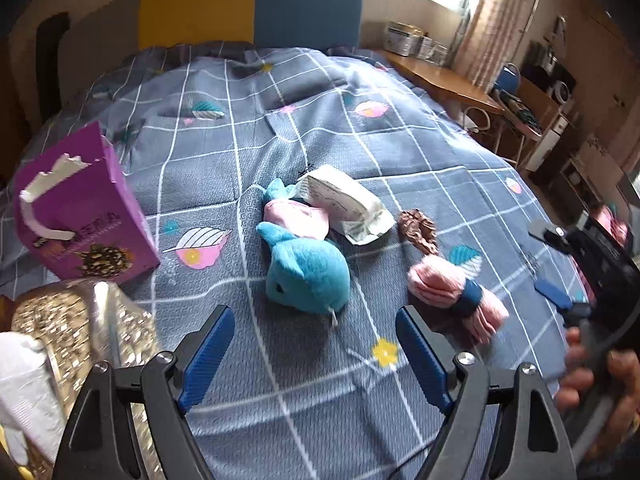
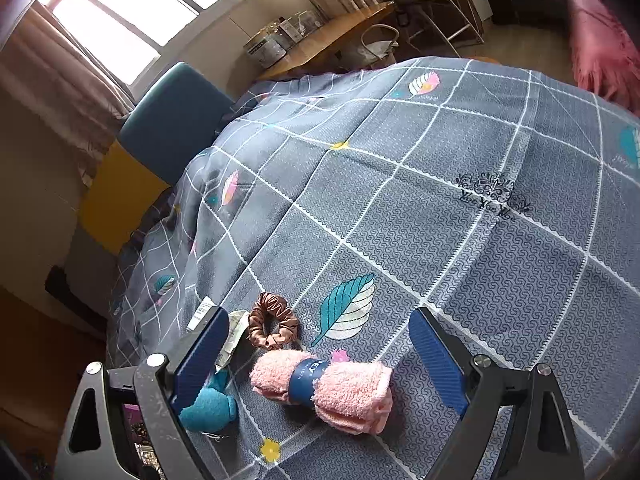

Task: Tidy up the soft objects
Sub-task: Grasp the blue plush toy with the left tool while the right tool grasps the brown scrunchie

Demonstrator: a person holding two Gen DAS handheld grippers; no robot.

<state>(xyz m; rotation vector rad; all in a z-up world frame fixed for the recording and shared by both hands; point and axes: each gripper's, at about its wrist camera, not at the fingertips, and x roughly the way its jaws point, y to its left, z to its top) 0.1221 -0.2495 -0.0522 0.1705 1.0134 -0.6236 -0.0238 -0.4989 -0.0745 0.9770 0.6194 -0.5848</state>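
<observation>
Standing upright, purple bag [image 1: 80, 216] shows no contents; left gripper [image 1: 316, 360] and right gripper [image 2: 320, 360] gape, holding nothing.

A bed [image 1: 248, 128] in a grey checked cover fills the room. Behind it stands a yellow-and-blue headboard [image 1: 252, 8]. Beside the headboard, a bright window [image 2: 120, 16] with pale curtains [image 2: 60, 92] lights a wooden desk [image 1: 444, 76] along the bed's side.

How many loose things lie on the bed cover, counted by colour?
Blue: 1, the plush toy
Pink: 1, the rolled towel with a dark blue band
Brown: 1, the scrunchie
White: 1, the packet
Purple: 1, the paper bag
Total: 5
</observation>
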